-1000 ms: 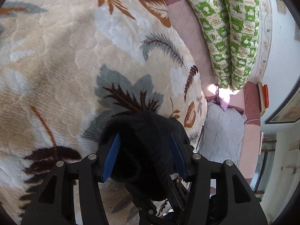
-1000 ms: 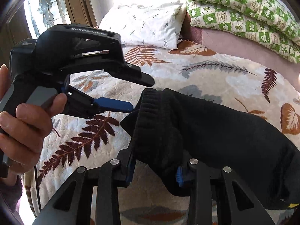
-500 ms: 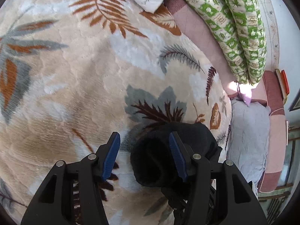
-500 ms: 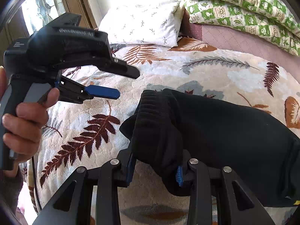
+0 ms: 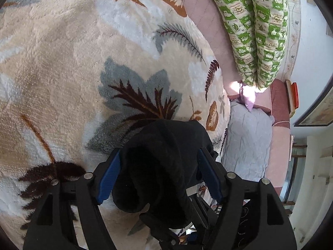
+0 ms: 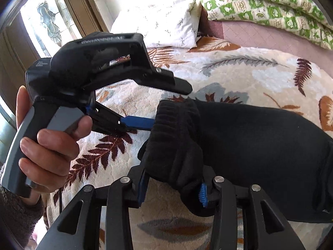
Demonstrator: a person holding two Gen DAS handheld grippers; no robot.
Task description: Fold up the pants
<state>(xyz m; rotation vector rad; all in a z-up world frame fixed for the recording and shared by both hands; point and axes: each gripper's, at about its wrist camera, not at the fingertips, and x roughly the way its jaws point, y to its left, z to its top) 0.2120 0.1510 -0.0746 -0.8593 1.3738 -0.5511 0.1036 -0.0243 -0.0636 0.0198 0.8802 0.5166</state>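
The black pants lie across a leaf-patterned blanket, their ribbed waistband bunched toward me. My right gripper is shut on the bunched waistband. My left gripper stands wide open with the black fabric between its blue pads; the pads do not visibly press it. In the right wrist view the left gripper reaches the waistband from the left, held by a hand.
A white pillow and a green patterned quilt lie at the bed's head. A grey cushion sits past the blanket's edge. A window is at the left.
The left gripper had drawn back from the pants, open, half a second ago. It has now moved forward again so the waistband sits between its fingers. The right gripper kept its hold.
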